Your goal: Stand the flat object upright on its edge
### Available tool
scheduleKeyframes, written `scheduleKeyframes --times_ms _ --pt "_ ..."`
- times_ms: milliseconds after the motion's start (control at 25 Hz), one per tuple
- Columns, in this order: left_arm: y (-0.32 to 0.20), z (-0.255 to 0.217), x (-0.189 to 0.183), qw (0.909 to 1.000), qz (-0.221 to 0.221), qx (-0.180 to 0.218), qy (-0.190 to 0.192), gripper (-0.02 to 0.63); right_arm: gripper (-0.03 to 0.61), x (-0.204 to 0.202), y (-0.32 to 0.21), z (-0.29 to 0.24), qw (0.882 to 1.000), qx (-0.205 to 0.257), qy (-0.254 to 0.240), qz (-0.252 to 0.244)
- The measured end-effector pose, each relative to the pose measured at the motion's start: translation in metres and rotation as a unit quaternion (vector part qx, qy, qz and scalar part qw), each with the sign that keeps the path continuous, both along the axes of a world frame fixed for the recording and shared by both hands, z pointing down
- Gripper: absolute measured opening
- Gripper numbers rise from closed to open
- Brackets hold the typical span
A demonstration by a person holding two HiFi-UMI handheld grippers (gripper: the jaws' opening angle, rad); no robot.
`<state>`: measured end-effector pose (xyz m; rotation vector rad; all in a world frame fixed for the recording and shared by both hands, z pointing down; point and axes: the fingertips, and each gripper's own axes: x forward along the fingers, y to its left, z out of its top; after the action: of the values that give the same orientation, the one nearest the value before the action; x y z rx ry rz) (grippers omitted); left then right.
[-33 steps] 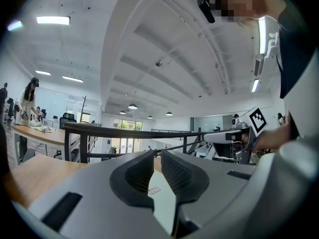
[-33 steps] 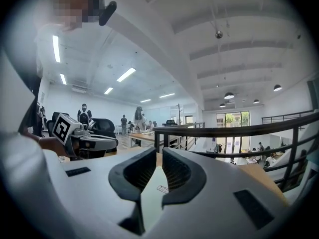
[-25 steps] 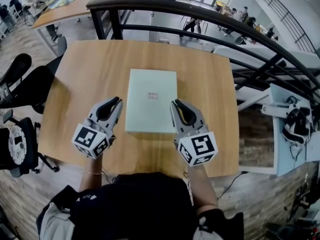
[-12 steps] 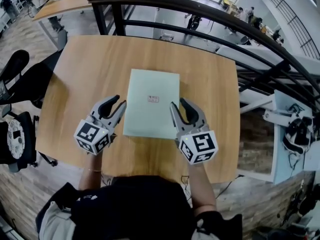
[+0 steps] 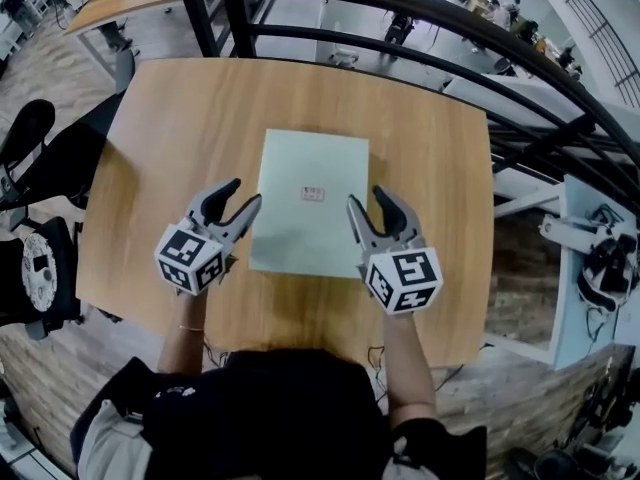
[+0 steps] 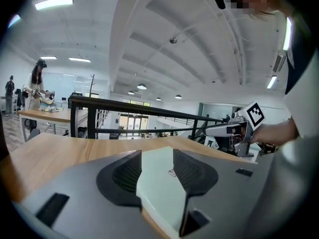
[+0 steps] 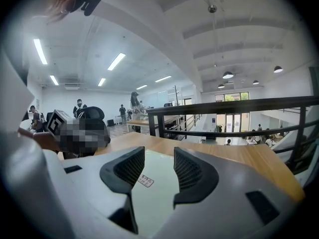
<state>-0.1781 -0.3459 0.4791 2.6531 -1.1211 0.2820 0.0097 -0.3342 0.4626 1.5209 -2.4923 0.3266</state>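
A pale green flat box with a small label lies flat in the middle of the wooden table. My left gripper hovers at the box's left edge, its jaws opening, and its pads touch nothing. My right gripper hovers at the box's right edge, also opening and free of any grip. In the left gripper view the box shows through the gap of the left gripper. In the right gripper view the box lies below the right gripper.
A black metal railing runs past the table's far edge, with a drop to a lower floor beyond. Office chairs stand at the left. A white desk with gear stands at the right. The person's body is at the near edge.
Both grippers' jaws have gone from shut to spread apart. Both stay beside the box's near half, and the box has not moved.
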Motion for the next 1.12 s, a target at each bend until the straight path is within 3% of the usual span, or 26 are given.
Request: scheduleKeyframes --times_ms 200,520,760,1120 --pt "-0.01 0.023 0.002 0.9994 0.005 -0.026 -0.02 0.193 0.195 0.008 -0.011 0.024 0.999 -0.034 -0.004 0.009" --pt "-0.027 0.05 0.005 0.9973 -0.002 -0.073 0.002 0.227 0.224 0.018 -0.024 0.054 0.997 -0.073 -0.015 0.009" --pt "-0.039 0.076 0.004 0.9954 -0.008 -0.088 -0.036 0.256 0.238 0.02 -0.034 0.079 0.995 -0.101 -0.016 0.008" --pt "-0.059 0.094 0.003 0.9928 -0.02 -0.118 -0.007 0.261 0.259 0.027 -0.048 0.104 0.992 -0.125 -0.028 0.015"
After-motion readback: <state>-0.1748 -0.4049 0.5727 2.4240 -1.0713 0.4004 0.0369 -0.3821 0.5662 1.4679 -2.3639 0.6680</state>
